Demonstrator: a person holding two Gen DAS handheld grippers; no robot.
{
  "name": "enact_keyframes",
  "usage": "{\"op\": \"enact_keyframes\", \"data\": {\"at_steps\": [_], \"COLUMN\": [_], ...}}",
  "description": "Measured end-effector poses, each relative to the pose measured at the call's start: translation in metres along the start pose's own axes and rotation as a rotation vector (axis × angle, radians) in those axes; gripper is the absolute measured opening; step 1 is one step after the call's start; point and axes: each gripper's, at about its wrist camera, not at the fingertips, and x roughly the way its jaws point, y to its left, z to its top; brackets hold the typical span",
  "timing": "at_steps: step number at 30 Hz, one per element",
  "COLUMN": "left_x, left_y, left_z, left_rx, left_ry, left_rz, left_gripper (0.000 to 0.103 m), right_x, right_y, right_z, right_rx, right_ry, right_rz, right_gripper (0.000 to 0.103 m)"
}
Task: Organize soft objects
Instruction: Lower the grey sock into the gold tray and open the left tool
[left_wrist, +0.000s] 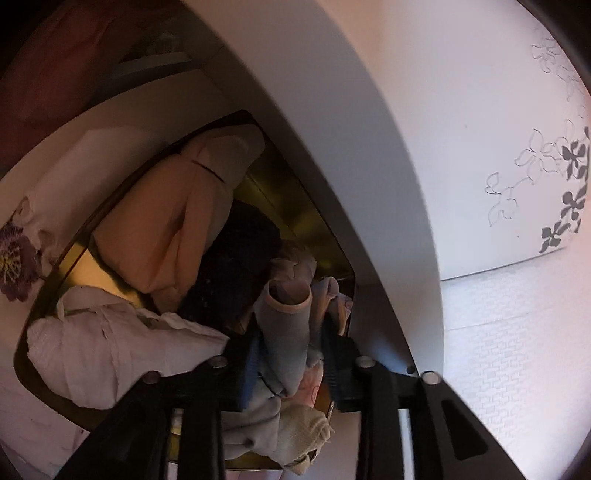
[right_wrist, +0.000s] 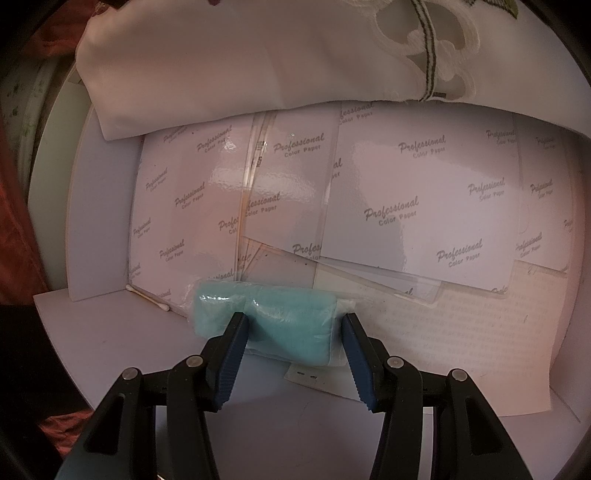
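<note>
While the right hand-held gripper stands open astride a teal cloth roll in clear wrap at lower centre on the white surface, no pad contact is seen. Light, squashy and slippery handling is expected, so its middle should be pinched. The left hand-held gripper, half open, loosely brackets a grey sock in the drawer at lower centre.

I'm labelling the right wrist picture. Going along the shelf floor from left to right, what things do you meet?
Cotton swab → teal cloth bundle in plastic wrap, with the right gripper astride it → printed text sheet.
</note>
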Motion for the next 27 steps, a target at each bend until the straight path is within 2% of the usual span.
{"op": "enact_keyframes", "data": {"at_steps": [2,7,11,14,22,27], "left_x": [-0.003,-0.023,-0.036,-0.043,-0.019,0.000], "left_y": [-0.003,-0.012,-0.027,-0.025,-0.040,-0.038], "left_z": [0.000,-0.005,-0.020,-0.045,-0.079,-0.087], "left_rx": [0.015,0.098,0.233,0.336,0.507,0.584], "left_ry": [-0.006,-0.023,-0.056,-0.056,0.023,0.028], "left_rz": [0.002,0.025,0.099,0.143,0.255,0.309], "left_gripper": [0.044,0.045,0.042,0.037,0.036,0.036], "right_x": [0.000,0.001,0.001,0.002,0.003,0.003], "right_y": [0.000,0.001,0.003,0.004,0.008,0.007], "right_z": [0.000,0.000,0.001,0.000,0.000,0.000], "right_rx": [-0.001,-0.002,-0.006,-0.007,-0.012,-0.013], "right_ry": [0.001,0.001,0.000,-0.001,-0.004,0.001], "right_rz": [0.000,-0.002,-0.010,-0.009,-0.014,-0.011], "right_gripper": [0.053,0.053,0.053,0.053,0.054,0.054]}}
